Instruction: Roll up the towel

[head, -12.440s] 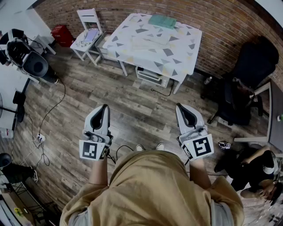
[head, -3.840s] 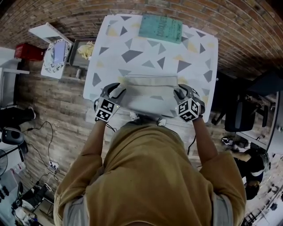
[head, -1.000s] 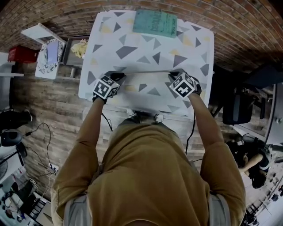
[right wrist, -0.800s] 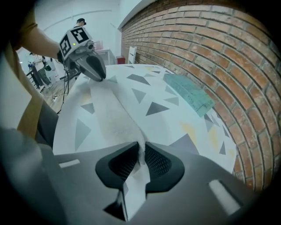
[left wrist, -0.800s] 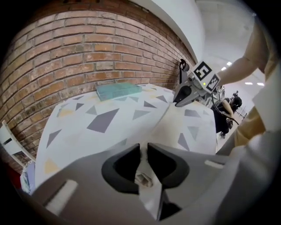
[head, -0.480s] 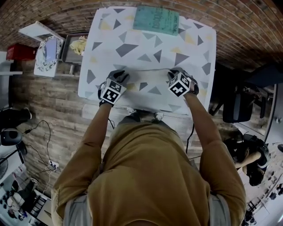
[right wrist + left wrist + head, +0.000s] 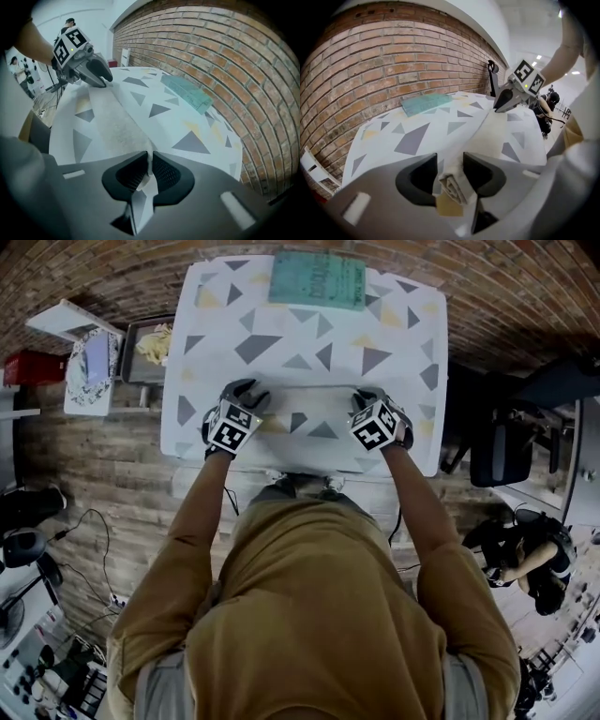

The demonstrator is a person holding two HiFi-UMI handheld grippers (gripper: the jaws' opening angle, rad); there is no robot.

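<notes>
A white towel (image 7: 307, 414) lies folded flat across the triangle-patterned table (image 7: 281, 334); each gripper is at one of its ends. My left gripper (image 7: 247, 393) is at the left end. In the left gripper view its jaws (image 7: 450, 157) have just been opening: the towel's folded edge (image 7: 453, 186) sits loosely between them, with a gap showing beside it. My right gripper (image 7: 366, 397) is at the right end, shut (image 7: 150, 157) on a thin edge of the towel (image 7: 119, 126). Each gripper view shows the other gripper across the towel's length.
A teal sheet (image 7: 317, 279) lies at the table's far edge by the brick wall. Left of the table stand a white stool (image 7: 89, 362) and a tray (image 7: 150, 343). A black chair (image 7: 506, 446) and a person (image 7: 525, 549) are to the right. Cables run on the floor.
Both grippers stay at the towel's ends. The left one has shifted a little to the right. Several seconds ago the towel was held up off the table.
</notes>
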